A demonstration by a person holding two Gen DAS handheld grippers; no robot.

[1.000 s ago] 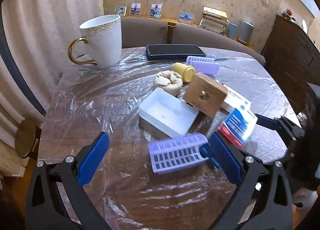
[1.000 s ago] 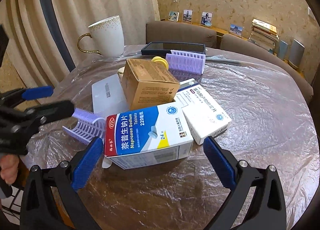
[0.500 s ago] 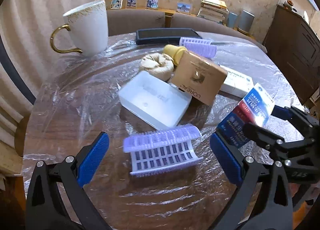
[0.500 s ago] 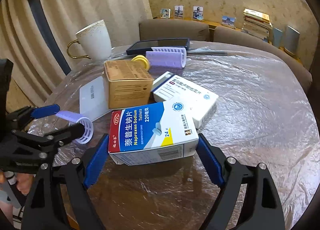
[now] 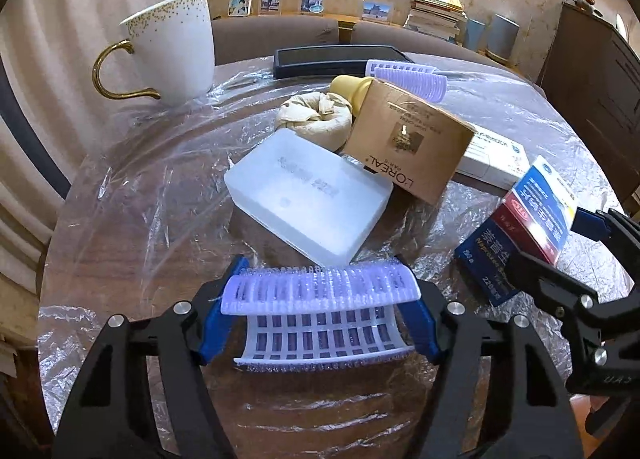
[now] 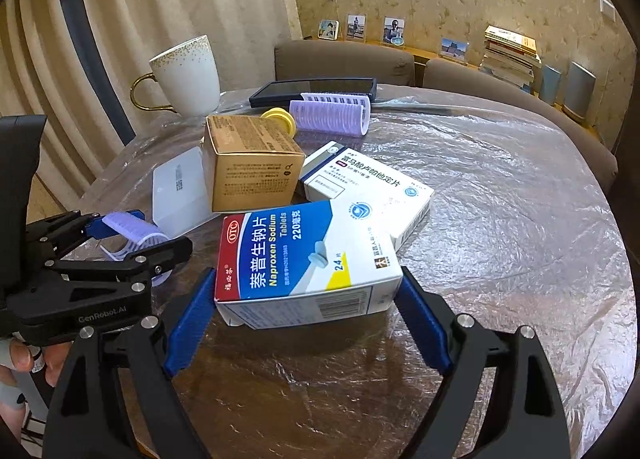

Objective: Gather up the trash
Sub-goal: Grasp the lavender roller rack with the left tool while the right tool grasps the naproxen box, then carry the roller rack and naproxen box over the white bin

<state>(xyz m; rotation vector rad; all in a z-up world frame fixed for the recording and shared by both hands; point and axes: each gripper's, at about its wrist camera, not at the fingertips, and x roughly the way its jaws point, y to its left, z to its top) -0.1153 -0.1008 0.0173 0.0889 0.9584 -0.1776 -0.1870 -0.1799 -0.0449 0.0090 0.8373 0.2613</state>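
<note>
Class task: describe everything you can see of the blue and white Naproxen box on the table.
The Naproxen box is a rectangular carton of glossy card: a blue band, a red end panel marked OTC, white lower faces, a yellow corner, a barcode on the near side. It looks closed and undented. It lies lengthways between the blue pads of the right tongs, which press on its two ends, tilted with one end raised, over the plastic-covered table. Whether it touches the white box behind cannot be told.

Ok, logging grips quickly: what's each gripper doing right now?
Left gripper: jaws closing on the purple hair roller.
Right gripper: closed on the Naproxen box.
</note>
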